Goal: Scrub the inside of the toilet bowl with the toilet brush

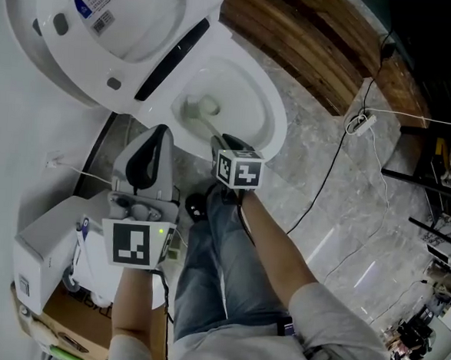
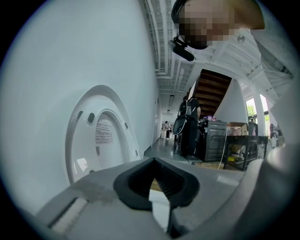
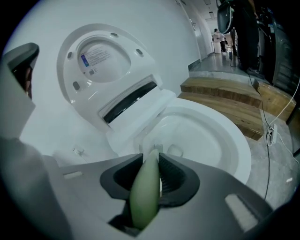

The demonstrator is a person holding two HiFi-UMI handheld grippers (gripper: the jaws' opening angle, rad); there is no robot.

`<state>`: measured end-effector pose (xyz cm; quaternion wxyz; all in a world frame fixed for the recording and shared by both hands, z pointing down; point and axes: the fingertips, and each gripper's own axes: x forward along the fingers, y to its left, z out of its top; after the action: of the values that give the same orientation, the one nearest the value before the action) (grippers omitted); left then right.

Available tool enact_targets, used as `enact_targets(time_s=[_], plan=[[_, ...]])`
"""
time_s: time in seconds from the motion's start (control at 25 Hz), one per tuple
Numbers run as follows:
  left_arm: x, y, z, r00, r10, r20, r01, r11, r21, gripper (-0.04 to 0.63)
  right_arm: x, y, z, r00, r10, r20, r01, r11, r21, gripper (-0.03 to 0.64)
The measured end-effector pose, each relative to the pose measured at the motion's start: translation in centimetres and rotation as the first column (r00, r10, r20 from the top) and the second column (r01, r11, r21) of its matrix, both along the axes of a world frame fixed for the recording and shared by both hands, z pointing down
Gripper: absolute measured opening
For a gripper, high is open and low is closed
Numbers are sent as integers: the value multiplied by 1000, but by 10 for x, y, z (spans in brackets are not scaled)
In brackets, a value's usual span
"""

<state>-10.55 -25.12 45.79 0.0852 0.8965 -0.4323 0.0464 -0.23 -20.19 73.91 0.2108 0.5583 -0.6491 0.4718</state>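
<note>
I count two tongs on my feeds and one brush. My right tong (image 3: 151,164) has its jaws closed firmly on the pale green plastic handle of the toilet brush (image 3: 146,192), the two black ribbed pads pressing it from either side. From the head view, the right tong (image 1: 222,143) sits above the front edge of the white ceramic toilet bowl (image 1: 265,109), and the brush (image 1: 202,107) reaches down so that its bristle end is inside the bowl, near the bottom. My left tong (image 2: 153,164) holds nothing: its jaws are drawn together to a narrow slit with only floor showing through. It (image 1: 158,136) is held to the left of the bowl, near it, jaws pointing towards the one raised white oval toilet lid (image 1: 103,51), which leans back against the pale wall and carries a printed label. Off to the right I see one dark wooden step (image 1: 312,43) and one white power strip (image 1: 360,123) with its cable lying on the grey stone floor (image 1: 346,222). One white box-shaped unit (image 1: 43,255) stands at lower left.
</note>
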Motion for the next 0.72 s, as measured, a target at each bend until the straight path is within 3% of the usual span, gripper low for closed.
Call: enact_targets(time_s=[0.36, 0.72], plan=[[8, 9, -5, 999, 37, 5, -37, 999, 9, 5, 3, 36, 1, 975, -205, -83, 204, 979, -16, 101], [19, 11, -15, 997, 82, 0, -82, 996, 33, 5, 29, 68, 2, 948, -275, -163, 265, 961, -80, 103]])
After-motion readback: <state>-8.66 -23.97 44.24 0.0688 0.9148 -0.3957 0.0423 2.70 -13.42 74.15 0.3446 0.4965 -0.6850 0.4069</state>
